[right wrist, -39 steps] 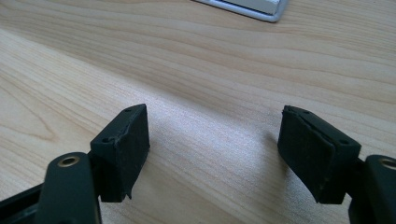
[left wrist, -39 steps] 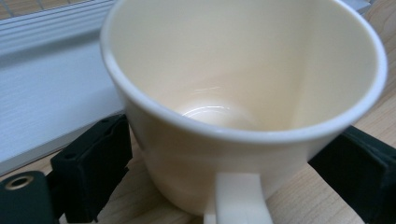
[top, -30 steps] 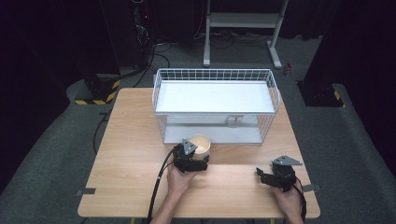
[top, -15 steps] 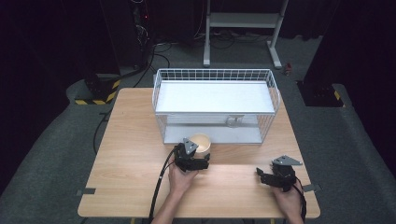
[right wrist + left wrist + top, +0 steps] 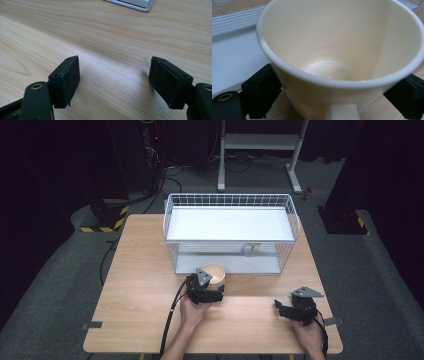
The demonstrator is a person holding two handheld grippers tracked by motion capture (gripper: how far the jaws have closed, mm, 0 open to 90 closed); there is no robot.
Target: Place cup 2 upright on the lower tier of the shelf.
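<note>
Cup [image 5: 342, 57], cream and empty, stands upright between your left gripper's [image 5: 204, 290] jaws, which sit against its lower sides; they look clamped on it. It sits on the table [image 5: 140, 285] just in front of the wire basket [image 5: 230, 200], whose low white shelf lies straight ahead of it. Any move into that basket would likely go forward, away from you. Your right gripper [image 5: 295, 310] rests well off to the right, jaws wide apart over bare wood, holding nothing.

Left hand-held gripper [image 5: 214, 289] with cream cup [image 5: 215, 272] advanced slightly toward white wire basket [image 5: 229, 230]; cup now just beside basket's front edge, above the bench [image 5: 140, 270].
</note>
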